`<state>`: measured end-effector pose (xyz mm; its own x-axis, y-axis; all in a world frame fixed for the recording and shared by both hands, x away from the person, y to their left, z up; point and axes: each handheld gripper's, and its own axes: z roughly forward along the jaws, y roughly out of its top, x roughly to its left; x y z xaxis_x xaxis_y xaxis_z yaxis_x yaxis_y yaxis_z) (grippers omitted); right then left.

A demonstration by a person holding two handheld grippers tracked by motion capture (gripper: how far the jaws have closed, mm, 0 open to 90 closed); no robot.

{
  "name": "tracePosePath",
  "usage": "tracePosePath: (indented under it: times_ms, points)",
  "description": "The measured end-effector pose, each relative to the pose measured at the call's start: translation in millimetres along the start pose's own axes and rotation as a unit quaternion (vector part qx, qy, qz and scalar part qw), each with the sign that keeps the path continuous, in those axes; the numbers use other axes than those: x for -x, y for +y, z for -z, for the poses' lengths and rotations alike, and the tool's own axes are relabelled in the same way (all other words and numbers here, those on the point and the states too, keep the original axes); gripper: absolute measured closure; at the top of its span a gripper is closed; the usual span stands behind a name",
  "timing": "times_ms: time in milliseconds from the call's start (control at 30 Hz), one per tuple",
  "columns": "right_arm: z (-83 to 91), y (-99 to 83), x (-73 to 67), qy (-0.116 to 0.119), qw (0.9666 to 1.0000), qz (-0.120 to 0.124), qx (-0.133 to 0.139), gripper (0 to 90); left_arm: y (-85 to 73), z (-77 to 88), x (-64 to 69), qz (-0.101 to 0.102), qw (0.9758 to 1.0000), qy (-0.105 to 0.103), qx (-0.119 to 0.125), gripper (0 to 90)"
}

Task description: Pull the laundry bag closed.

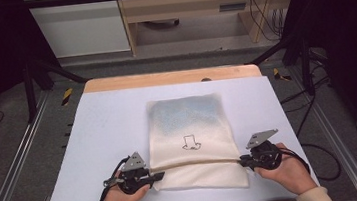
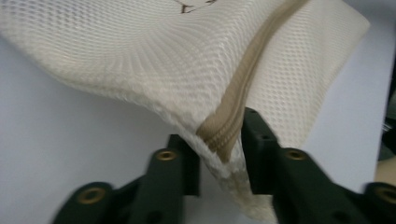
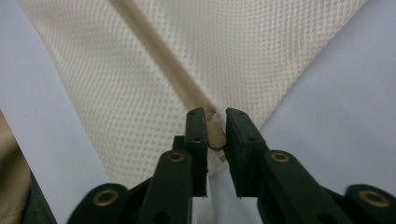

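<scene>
Black fingers of the left gripper (image 2: 219, 156) stand a little apart around the near corner of the mesh bag (image 2: 154, 60); the tan zipper (image 2: 233, 107) end lies between them, and the right-hand finger (image 2: 257, 154) touches the fabric while a slight gap shows at the other, so the hold looks loose. On the right gripper (image 3: 215, 140) the fingers are nearly closed, pinching the small tan zipper pull (image 3: 215, 135) at the bag's opposite corner.

From above, the left gripper (image 1: 150, 176) and right gripper (image 1: 242, 161) sit at either end of the zipper (image 1: 196, 164), which runs straight between them across the bag's near end. The cream mesh bag (image 1: 189, 124) lies flat in the middle of the pale blue desk (image 1: 105, 138), a small dark outline printed on it (image 1: 190, 142).
</scene>
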<state>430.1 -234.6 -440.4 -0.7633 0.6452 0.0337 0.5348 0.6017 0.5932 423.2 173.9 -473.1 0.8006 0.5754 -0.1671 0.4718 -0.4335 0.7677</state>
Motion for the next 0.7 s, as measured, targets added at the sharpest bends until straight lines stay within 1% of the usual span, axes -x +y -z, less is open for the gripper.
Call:
tracePosePath:
  times_ms: [33,67,100,133,167,200,233,267,333,367,400,433,467,500,567,600,633,667,700]
  points:
    - [0.8,0.9,-0.3,-0.002,1.0,-0.002,0.004,72.2,0.0,1.1,0.7,0.001,0.9999,0.012,0.004,63.0]
    - [1.8,2.2,-0.9,-0.004,0.9999,-0.006,0.015,66.2,0.1,2.6,1.1,0.008,0.9998,0.016,0.009,56.8]
    - [3.1,3.4,-1.1,-0.002,0.9997,-0.005,0.023,65.2,0.4,4.5,1.3,0.014,0.9996,0.021,0.015,51.6]
    - [4.5,4.6,-2.0,-0.002,0.9996,-0.004,0.029,61.1,0.7,7.0,2.2,0.013,0.9994,0.026,0.02,45.2]
    - [4.5,4.6,-2.0,-0.002,0.9996,-0.004,0.029,61.1,0.7,7.0,2.2,0.013,0.9994,0.026,0.02,41.1]
    - [5.4,8.1,-2.1,-0.014,0.9992,-0.004,0.036,49.0,1.0,9.5,2.8,0.016,0.9992,0.031,0.022,38.8]
    - [5.4,9.1,-1.9,-0.017,0.999,-0.008,0.039,45.5,1.2,11.0,3.0,0.018,0.9989,0.036,0.024,35.3]
    - [5.0,10.5,-1.3,-0.023,0.9986,-0.011,0.046,39.9,1.2,11.0,3.0,0.018,0.9989,0.036,0.024,31.4]
    - [4.5,13.5,-0.8,-0.039,0.9971,-0.022,0.062,30.3,1.0,17.8,2.2,0.022,0.9981,0.051,0.028,26.3]
    - [4.5,13.5,-0.8,-0.039,0.9971,-0.022,0.062,30.3,1.0,17.8,2.2,0.022,0.9981,0.051,0.028,20.4]
    - [4.6,14.4,-0.9,-0.05,0.996,-0.024,0.071,25.1,1.1,21.4,1.7,0.02,0.997,0.068,0.031,20.4]
    - [5.5,17.1,-0.8,-0.075,0.9926,-0.033,0.09,18.2,1.8,27.4,-0.7,0.02,0.9956,0.083,0.038,14.3]
    - [5.5,17.1,-0.8,-0.075,0.9926,-0.033,0.09,18.2,1.8,27.4,-0.7,0.02,0.9956,0.083,0.038,12.1]
    - [7.0,19.4,0.4,-0.087,0.9899,-0.041,0.105,14.3,3.2,34.9,-5.3,0.021,0.9931,0.105,0.048,10.0]
    - [9.0,21.3,2.1,-0.092,0.9879,-0.049,0.114,11.8,3.8,42.2,-9.7,0.012,0.991,0.123,0.052,9.2]
    - [10.7,22.2,3.3,-0.098,0.9865,-0.053,0.12,11.4,3.9,45.4,-12.3,0.01,0.9902,0.128,0.054,9.1]
    - [12.4,22.8,4.2,-0.102,0.9848,-0.058,0.128,10.6,3.9,45.4,-12.3,0.01,0.9902,0.128,0.054,9.1]
    - [14.2,23.4,5.8,-0.104,0.9832,-0.064,0.136,9.8,3.6,48.9,-15.3,0.013,0.9896,0.132,0.055,9.2]
    - [15.3,23.6,7.0,-0.105,0.9826,-0.066,0.139,9.1,3.9,53.3,-19.8,0.012,0.9892,0.138,0.048,9.4]
